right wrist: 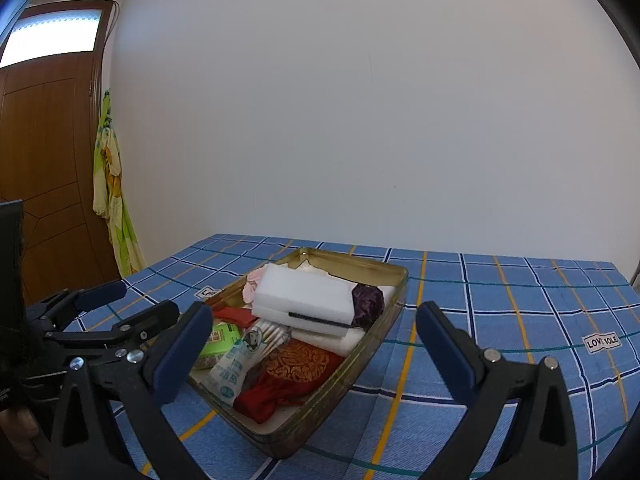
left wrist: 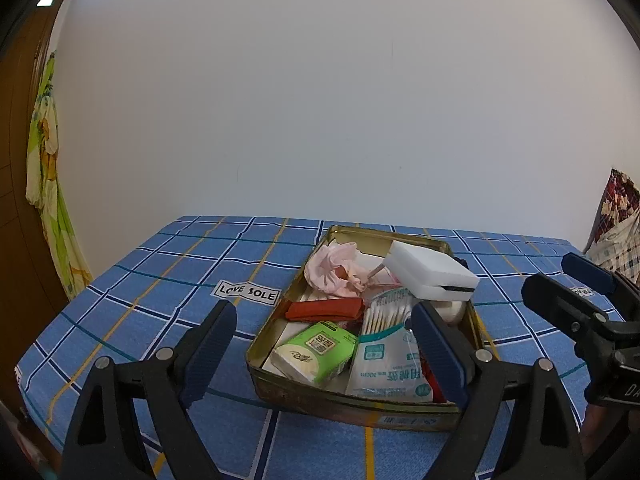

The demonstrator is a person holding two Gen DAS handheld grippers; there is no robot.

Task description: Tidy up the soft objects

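Left wrist view: the left gripper (left wrist: 324,344) is held with its jaws spread wide and nothing pinched between them, and the right gripper (right wrist: 314,346) is seen likewise wide and empty in its own view. Both are poised just short of the gold tin (left wrist: 404,416), which is set on the blue checked cloth (left wrist: 168,268) and already holds the soft things. Two white sponge blocks (right wrist: 308,292) are stacked at the far end; they are judged light and springy, best taken across the short sides with a gentle squeeze. One green tissue pack (left wrist: 316,350) is judged soft but slick in its wrapper, so the middle is the place to grip. One bag of cotton swabs (left wrist: 386,344) is judged light, crinkly and slippery, best pinched at a flat edge. One pink cloth (left wrist: 336,270), one red folded strip (left wrist: 326,309), one red patterned cloth (right wrist: 296,372) and one dark purple cloth (right wrist: 367,304) are counted; each is judged limp, to be gathered at a raised fold.
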